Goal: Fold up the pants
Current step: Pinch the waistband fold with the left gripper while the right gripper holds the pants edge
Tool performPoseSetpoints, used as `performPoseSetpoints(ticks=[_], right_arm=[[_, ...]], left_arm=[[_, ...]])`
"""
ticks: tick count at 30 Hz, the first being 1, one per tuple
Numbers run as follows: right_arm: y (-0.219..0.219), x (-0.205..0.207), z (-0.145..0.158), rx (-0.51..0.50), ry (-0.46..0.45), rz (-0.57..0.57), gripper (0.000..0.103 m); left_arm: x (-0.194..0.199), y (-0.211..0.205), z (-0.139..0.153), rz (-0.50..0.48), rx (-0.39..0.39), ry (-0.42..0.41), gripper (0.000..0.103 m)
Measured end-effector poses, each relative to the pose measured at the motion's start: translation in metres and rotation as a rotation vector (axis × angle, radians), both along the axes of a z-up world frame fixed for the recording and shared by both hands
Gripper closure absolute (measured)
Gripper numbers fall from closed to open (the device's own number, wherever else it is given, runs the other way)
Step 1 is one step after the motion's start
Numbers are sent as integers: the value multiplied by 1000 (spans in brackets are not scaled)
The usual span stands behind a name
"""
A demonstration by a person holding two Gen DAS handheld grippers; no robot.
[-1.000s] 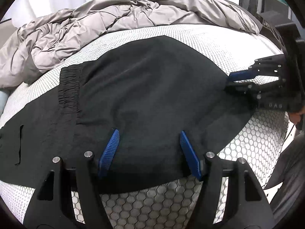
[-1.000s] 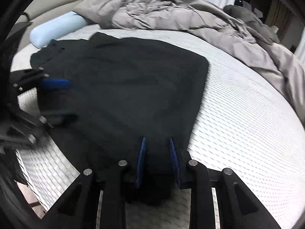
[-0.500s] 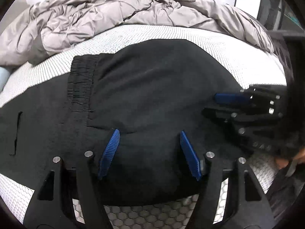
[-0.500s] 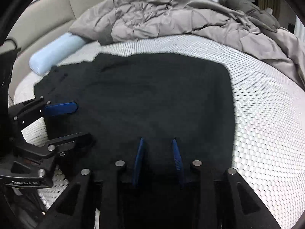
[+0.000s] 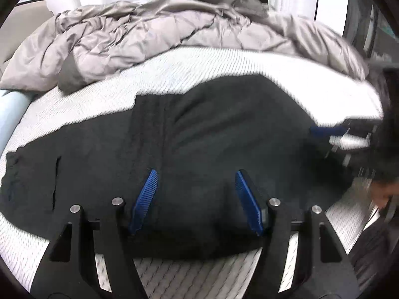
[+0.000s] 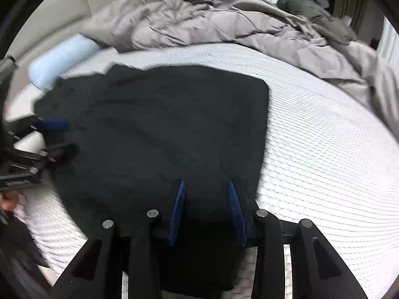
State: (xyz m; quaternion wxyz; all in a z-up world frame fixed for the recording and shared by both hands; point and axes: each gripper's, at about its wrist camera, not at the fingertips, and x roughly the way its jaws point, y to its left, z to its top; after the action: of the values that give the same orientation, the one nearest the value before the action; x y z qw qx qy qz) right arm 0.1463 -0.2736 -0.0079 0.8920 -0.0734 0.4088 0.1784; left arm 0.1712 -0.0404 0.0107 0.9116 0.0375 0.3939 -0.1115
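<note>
Black pants (image 5: 212, 129) lie folded flat on the white mattress (image 5: 199, 67), the elastic waistband towards the left. My left gripper (image 5: 195, 172) hovers open over their near edge, its pads wide apart and pressing on nothing. In the right wrist view the pants (image 6: 162, 124) spread ahead of my right gripper (image 6: 206, 182). Its jaws are opening, with black cloth lying below them but not pinched. Each gripper also shows in the other's view: the right gripper (image 5: 324, 140) at the pants' right end, the left gripper (image 6: 62, 135) at their left edge.
A crumpled grey duvet (image 5: 149, 37) is heaped along the far side of the bed (image 6: 324, 149). A pale blue bolster (image 6: 59, 62) lies at the far left by the beige headboard. A hand (image 5: 381, 194) shows at the right rim.
Both grippers have drawn back and lifted a little from the pants, so more of the bed shows. The right gripper's pads have spread apart. The pants stay flat.
</note>
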Motion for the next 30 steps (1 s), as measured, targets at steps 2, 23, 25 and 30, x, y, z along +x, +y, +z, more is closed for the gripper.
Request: performPoseSetpoints(ticks=[2, 23, 25, 30], right_arm=[[13, 8, 4, 31, 4, 22, 61], [24, 51, 9, -8, 10, -29, 54], [40, 65, 4, -17, 19, -12, 54], [58, 89, -17, -93, 86, -43, 54]], left_arm=[[24, -10, 1, -52, -20, 42, 40], [88, 5, 0, -25, -88, 94, 48], [107, 2, -14, -21, -57, 132, 51], [124, 13, -24, 10, -76, 155, 73]])
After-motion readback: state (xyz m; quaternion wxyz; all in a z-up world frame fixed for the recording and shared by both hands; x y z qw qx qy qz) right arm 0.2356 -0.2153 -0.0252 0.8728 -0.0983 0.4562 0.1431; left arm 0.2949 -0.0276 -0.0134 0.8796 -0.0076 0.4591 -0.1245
